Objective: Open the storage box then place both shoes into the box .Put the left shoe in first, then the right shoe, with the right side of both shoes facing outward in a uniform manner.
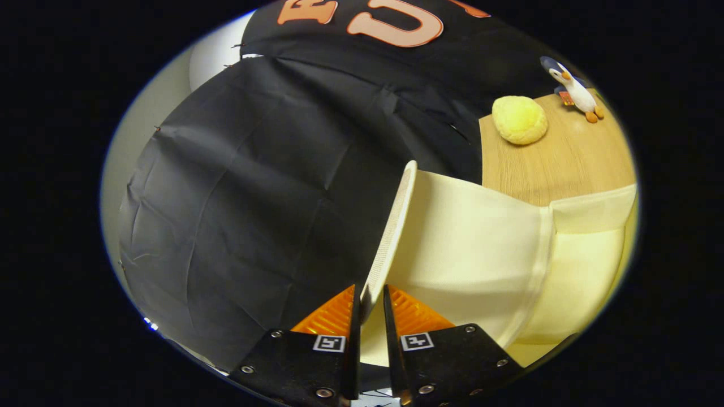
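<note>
Black cloth hangs as the booth wall behind everything, and a light wooden tabletop (565, 164) shows beyond the cream-coloured plastic storage box (588, 271), which is your landmark from here on. You have the box's cream lid (396, 226) by its edge: the lid stands swung up from the box, tilted, its ribbed rim running down into the gap between the fingers of your gripper (371, 299). The fingers are nearly closed, with only the thin rim between them, and both appear to press on it, so I judge the lid is pinched rather than merely touched. Beyond the box, on the wood, a round yellow bun-shaped soft toy (519, 119) lies near a small white and dark-blue plush penguin (577, 90), both well apart from the box. The step in hand looks like the opening of the box; the shoes have yet to go in. Your risk is the grip: you hold only a narrow strip of rim, and the lid turns on its hinge while you pull, so the rim could twist out of the fingers and the lid drop shut. Pull too hard along the wrong line and the light box itself may lift or slide across the tabletop toward the toys.
</note>
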`<state>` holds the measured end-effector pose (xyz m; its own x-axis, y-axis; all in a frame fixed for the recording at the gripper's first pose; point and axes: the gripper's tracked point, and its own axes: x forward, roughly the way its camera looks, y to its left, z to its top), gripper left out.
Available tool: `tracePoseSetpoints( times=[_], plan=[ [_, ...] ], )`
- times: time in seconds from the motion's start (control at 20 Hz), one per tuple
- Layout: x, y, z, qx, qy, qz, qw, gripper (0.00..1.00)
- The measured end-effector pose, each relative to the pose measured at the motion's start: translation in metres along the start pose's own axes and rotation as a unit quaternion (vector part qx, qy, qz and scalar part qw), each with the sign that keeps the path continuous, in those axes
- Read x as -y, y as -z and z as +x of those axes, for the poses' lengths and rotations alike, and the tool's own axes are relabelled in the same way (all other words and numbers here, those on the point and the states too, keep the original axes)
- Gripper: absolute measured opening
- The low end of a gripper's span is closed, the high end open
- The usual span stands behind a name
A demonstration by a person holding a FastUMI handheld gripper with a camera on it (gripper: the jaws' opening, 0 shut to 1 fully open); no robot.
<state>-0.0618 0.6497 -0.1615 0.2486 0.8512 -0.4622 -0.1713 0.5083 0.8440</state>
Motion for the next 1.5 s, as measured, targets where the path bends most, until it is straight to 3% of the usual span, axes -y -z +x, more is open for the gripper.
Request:
tracePoseSetpoints(
  times=[0.2, 0.4, 0.55, 0.65, 0.85, 1.15, 1.5],
  plan=[
    [0.021, 0.003, -0.015, 0.010, 0.037, -0.032, 0.999, 0.43],
    [0.058, -0.012, -0.064, 0.042, 0.073, -0.071, 0.994, 0.64],
    [0.098, -0.025, -0.112, 0.073, 0.124, -0.116, 0.983, 0.80],
    [0.128, -0.034, -0.150, 0.094, 0.161, -0.143, 0.972, 0.86],
    [0.200, -0.048, -0.218, 0.128, 0.246, -0.165, 0.947, 0.93],
    [0.300, -0.050, -0.283, 0.127, 0.342, -0.158, 0.918, 0.94],
    [0.400, 0.032, -0.316, 0.043, 0.404, -0.143, 0.903, 0.90]
  ],
)
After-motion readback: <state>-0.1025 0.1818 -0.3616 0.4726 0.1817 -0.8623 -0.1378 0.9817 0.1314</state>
